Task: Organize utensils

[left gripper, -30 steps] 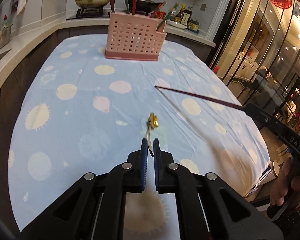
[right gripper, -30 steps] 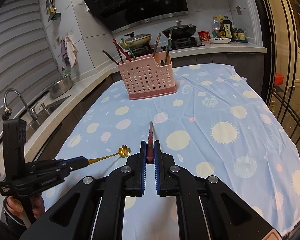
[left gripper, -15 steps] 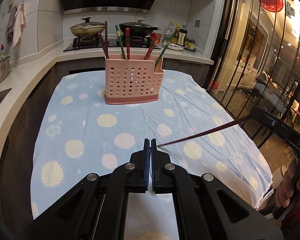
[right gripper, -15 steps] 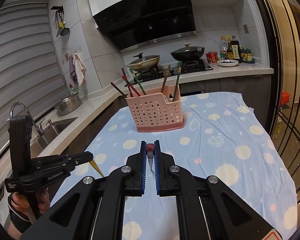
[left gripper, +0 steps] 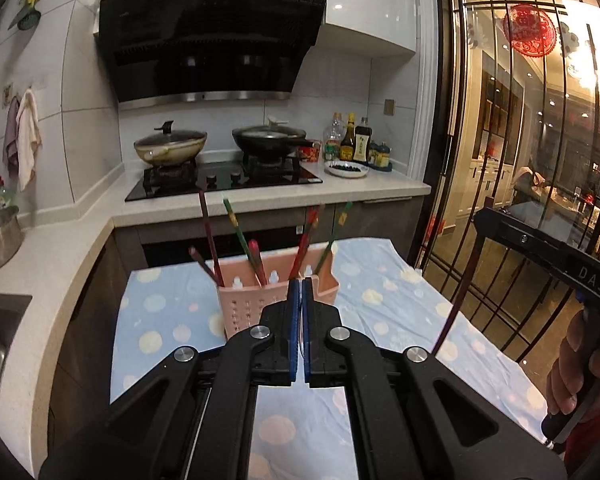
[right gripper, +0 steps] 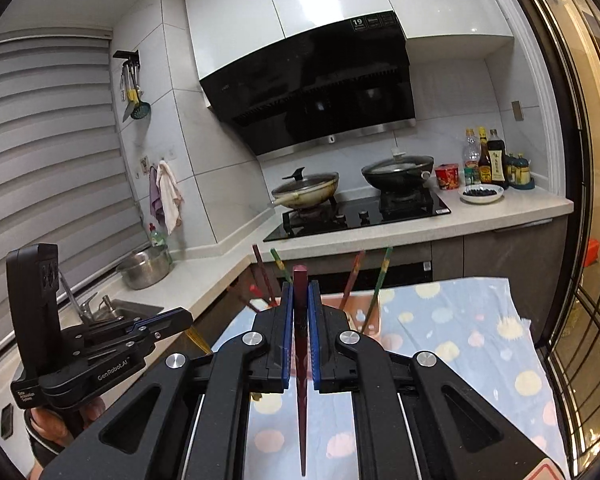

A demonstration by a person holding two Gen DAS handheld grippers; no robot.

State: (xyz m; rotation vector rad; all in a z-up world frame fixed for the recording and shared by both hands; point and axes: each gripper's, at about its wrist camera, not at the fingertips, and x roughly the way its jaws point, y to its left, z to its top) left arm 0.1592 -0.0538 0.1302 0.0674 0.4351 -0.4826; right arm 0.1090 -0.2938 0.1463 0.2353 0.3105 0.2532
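Observation:
A pink perforated utensil holder (left gripper: pixel 244 304) stands on the blue spotted tablecloth (left gripper: pixel 172 320) and holds several chopsticks; it shows partly behind my fingers in the right wrist view (right gripper: pixel 356 312). My right gripper (right gripper: pixel 300 292) is shut on a dark red chopstick (right gripper: pixel 301 360), held upright with its tip pointing down; the chopstick also shows in the left wrist view (left gripper: pixel 460 292). My left gripper (left gripper: pixel 301 284) is shut on a gold spoon, of which only the handle (right gripper: pixel 198 338) shows, below the gripper (right gripper: pixel 180 316) in the right wrist view.
Behind the table a counter (left gripper: pixel 260 200) carries a hob with two lidded pans (left gripper: pixel 170 148), sauce bottles (left gripper: pixel 354 140) and a small dish. A sink (right gripper: pixel 112 312) and a steel pot (right gripper: pixel 144 268) are at the left. Glass doors with black bars (left gripper: pixel 500 200) are on the right.
Both grippers have risen and tilted up, so the views now show the hob and hood. The chopstick has swung from lying forward to pointing down. The spoon has dropped out of the left view.

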